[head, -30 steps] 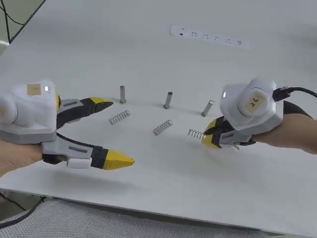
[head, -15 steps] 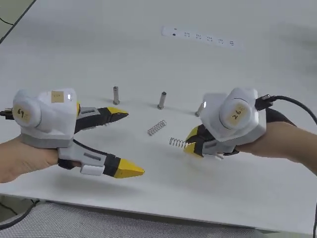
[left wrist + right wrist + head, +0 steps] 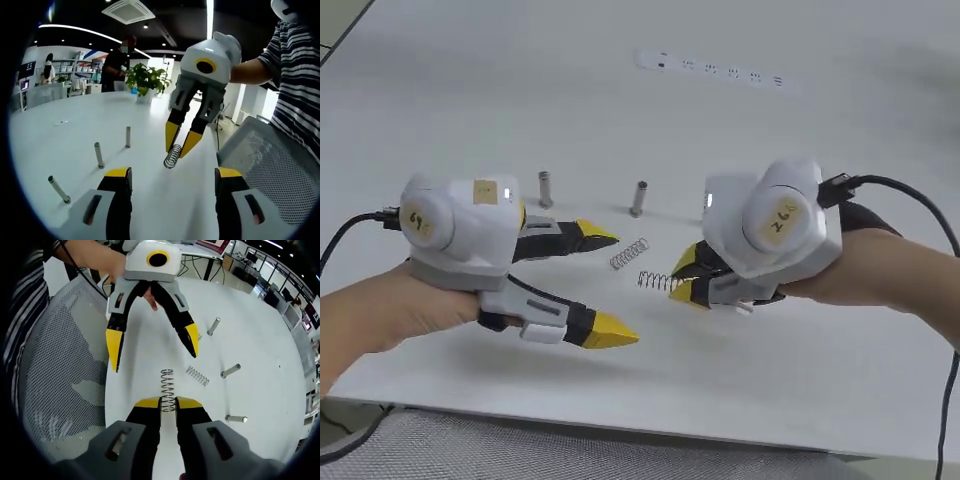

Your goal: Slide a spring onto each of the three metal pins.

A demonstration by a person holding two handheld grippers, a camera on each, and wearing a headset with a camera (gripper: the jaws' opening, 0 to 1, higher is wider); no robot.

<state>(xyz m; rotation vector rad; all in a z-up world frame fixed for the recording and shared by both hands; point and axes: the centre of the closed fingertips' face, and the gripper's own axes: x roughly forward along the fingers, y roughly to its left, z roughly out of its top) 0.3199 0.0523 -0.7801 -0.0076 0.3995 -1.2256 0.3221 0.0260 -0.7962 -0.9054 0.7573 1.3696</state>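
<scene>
Head view, frame left: left gripper [image 3: 625,288] spread wide, empty. Centre: 1 spring [image 3: 657,283] jutting leftward, nipped at its end by clamped right gripper [image 3: 682,282]. Could twist or pop free from so slight a hold, or jam on a pin [image 3: 639,198].

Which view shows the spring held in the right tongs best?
The right gripper view: the spring stands full-length, clamped in the right tongs. The left gripper view shows it small and foreshortened; the head view, small too.
</scene>
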